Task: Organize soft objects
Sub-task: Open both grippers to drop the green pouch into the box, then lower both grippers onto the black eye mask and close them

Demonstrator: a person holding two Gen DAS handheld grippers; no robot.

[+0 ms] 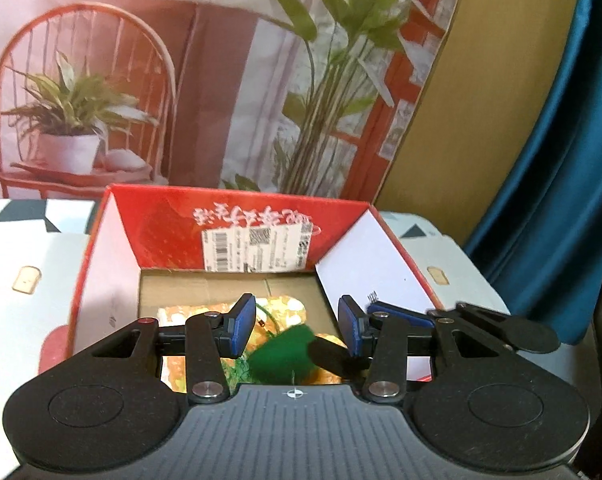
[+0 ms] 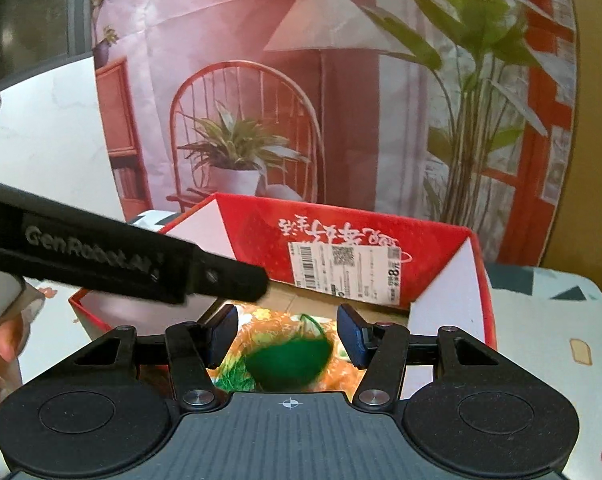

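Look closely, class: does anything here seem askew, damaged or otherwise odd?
Only one oddity: the red box has its printed lettering and shipping label upside down on the raised back flap. The green pom-pom lies inside on patterned cloth, nothing spilled or torn.

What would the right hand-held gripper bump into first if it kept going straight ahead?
Probably the green fuzzy ball, blurred between the open right hand-held gripper fingers, inside the red box; depth is unclear.
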